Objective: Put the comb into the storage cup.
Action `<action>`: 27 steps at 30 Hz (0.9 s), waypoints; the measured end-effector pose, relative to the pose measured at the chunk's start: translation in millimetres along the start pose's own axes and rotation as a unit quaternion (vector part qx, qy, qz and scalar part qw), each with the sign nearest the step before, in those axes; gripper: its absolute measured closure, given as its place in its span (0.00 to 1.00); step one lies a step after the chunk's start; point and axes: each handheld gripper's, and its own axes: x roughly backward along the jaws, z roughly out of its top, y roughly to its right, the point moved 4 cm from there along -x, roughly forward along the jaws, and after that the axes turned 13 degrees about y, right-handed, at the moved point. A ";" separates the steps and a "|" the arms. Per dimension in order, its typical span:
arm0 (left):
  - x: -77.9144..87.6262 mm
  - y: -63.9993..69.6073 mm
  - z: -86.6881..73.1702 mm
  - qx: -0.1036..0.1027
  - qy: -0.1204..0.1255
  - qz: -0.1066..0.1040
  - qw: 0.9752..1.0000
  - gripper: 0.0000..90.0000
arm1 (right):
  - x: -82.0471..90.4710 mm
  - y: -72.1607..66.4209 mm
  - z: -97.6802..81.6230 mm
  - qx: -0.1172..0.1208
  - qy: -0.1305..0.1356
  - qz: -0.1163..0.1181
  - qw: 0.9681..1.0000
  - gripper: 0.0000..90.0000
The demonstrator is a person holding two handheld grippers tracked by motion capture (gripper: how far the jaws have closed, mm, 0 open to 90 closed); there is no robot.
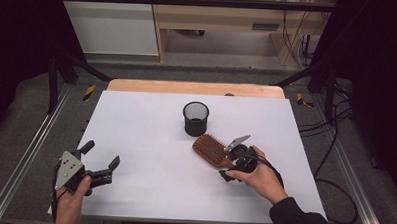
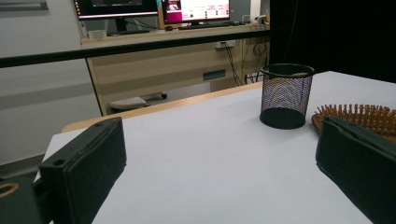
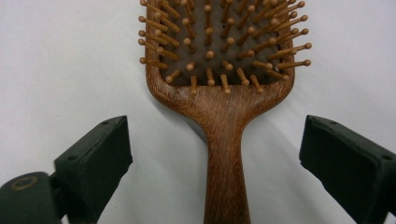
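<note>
the wooden hairbrush (image 1: 211, 149) lies bristles up on the white table (image 1: 150, 140), just in front of the black mesh cup (image 1: 196, 118). the right gripper (image 1: 233, 163) sits over the handle (its jaws spread wide on either side of the handle (image 3: 226, 163), touching nothing). the left gripper (image 1: 102, 163) rests at the table's near left corner, well apart, jaws wide open and empty.

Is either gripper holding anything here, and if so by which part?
Nothing is held. The right gripper is open, jaws either side of the hairbrush handle without touching it. The left gripper is open over bare table.
</note>
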 end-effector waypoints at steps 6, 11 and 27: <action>-0.3 -0.6 -0.6 -0.001 -0.001 0.001 1.000 0.02 | -0.5 0.4 0.1 0.000 0.005 0.003 1.000 0.27; -0.6 0.1 -0.6 -0.002 -0.001 0.000 1.000 0.02 | 1.1 2.6 -1.8 0.003 0.007 0.001 1.000 0.37; -0.8 0.7 -0.8 -0.005 -0.003 -0.002 1.000 0.02 | 2.3 3.9 -8.2 0.003 0.004 0.006 1.000 0.58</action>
